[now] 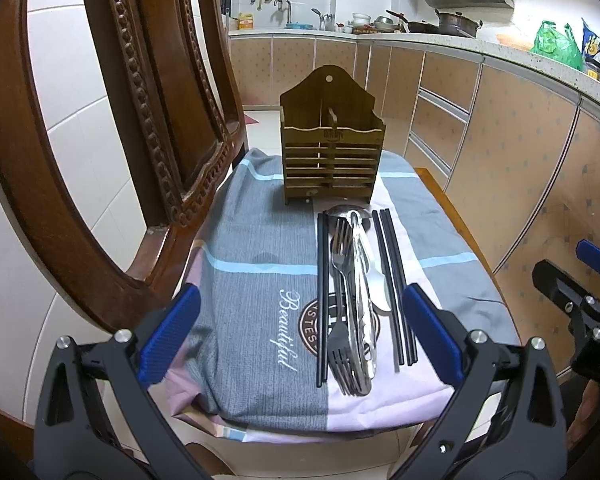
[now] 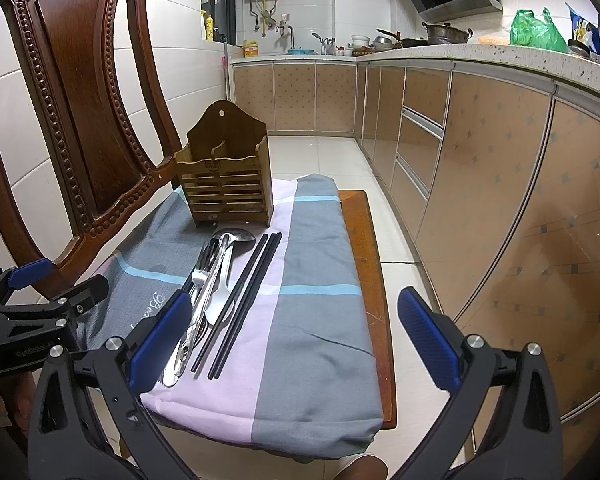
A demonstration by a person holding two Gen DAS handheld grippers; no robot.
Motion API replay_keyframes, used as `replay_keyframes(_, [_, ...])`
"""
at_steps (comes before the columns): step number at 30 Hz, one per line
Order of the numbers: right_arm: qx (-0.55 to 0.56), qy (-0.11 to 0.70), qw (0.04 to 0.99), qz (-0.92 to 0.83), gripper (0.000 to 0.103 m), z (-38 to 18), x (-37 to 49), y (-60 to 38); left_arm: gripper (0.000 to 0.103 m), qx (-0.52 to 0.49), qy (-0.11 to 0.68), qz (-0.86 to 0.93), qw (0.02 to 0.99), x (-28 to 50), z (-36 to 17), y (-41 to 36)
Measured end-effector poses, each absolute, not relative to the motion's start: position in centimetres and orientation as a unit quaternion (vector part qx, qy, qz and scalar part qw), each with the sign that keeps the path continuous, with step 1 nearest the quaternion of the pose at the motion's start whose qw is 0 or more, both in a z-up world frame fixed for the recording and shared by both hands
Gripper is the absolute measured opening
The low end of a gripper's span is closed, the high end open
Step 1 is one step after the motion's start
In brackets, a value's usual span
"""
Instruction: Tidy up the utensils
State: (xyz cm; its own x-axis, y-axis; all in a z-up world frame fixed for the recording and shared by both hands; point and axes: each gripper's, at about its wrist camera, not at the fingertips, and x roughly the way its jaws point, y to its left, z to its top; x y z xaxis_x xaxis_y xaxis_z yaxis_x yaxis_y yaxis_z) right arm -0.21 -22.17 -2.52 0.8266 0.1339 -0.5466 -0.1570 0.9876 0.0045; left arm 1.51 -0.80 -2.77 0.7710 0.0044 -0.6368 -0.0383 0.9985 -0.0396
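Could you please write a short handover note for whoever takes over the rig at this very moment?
Left claw: open, empty, hovering at the near edge of the cloth.
Right claw: open, empty, hovering over the near right part of the cloth.
Utensils: forks, a ladle, a spoon and black chopsticks lie in a row on the cloth, just in front of the wooden holder.
Holder: upright at the far end of the cloth; no utensils visible in its compartments.
Done: nothing sorted yet.
Left: every utensil has to go into the holder.
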Motion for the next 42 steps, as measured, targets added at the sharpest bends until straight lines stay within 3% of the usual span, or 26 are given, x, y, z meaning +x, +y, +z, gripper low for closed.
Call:
replay_keyframes(23, [-0.007, 0.258, 0.964, 0.063, 0.1, -2.9, -0.8, -22.5, 0.099, -0.029, 0.346, 0.008, 0.938, 2.1, -3.6, -0.7])
replay_keyframes(33, [-0.024, 0.299, 0.95, 0.084, 0.1, -3.5, 1.4, -22.3, 0.099, -0.048, 0.374, 0.007, 0.926, 3.7, -5.7, -0.4])
replay_keyframes(42, [-0.01, 0.306, 0.947, 0.093, 0.1, 0.1, 9.7, -22.1, 0.099, -0.011, 0.413, 0.003, 0.911, 11.6, -3.5, 0.2])
